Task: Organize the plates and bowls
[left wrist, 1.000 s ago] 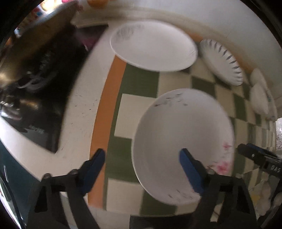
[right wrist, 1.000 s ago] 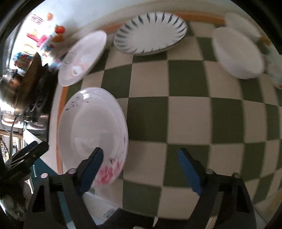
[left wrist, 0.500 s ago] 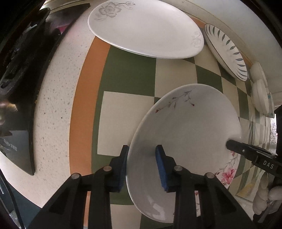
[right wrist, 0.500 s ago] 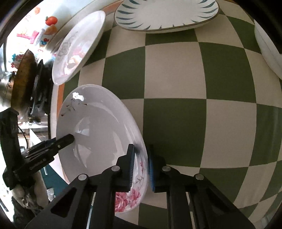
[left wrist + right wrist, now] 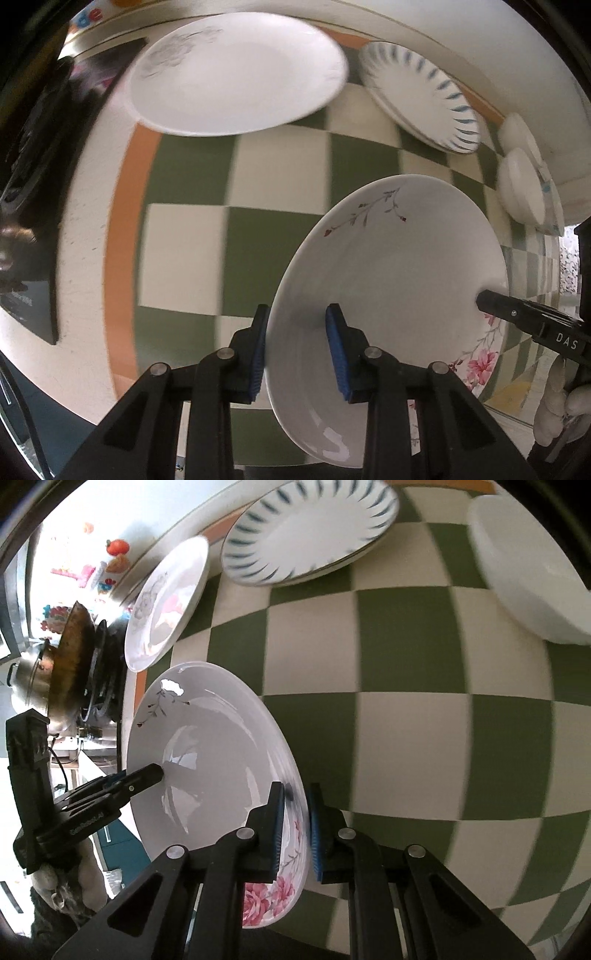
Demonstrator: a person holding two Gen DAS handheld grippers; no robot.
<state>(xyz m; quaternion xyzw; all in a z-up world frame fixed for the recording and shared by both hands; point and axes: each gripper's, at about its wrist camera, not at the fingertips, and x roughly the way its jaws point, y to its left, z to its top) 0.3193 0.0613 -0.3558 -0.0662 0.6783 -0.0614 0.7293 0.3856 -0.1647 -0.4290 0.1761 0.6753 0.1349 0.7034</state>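
Note:
A white deep plate with pink flowers (image 5: 399, 258) is held off the checkered cloth by both grippers. My left gripper (image 5: 297, 349) is shut on its near rim. My right gripper (image 5: 295, 829) is shut on the opposite rim of the same plate (image 5: 207, 760); its finger shows at the far rim in the left wrist view (image 5: 517, 314). A large white plate with a grey flower (image 5: 236, 70) lies at the back left. A blue-striped plate (image 5: 421, 96) lies beside it, also in the right wrist view (image 5: 310, 528).
White bowls (image 5: 524, 184) stand at the far right by the wall; one shows in the right wrist view (image 5: 524, 565). A stove with a wok (image 5: 70, 653) is at the left past the cloth's orange border (image 5: 122, 236).
Both grippers closed on opposite rims of the flowered plate about half a second ago. Since then the plate has lifted off the cloth and tilted.

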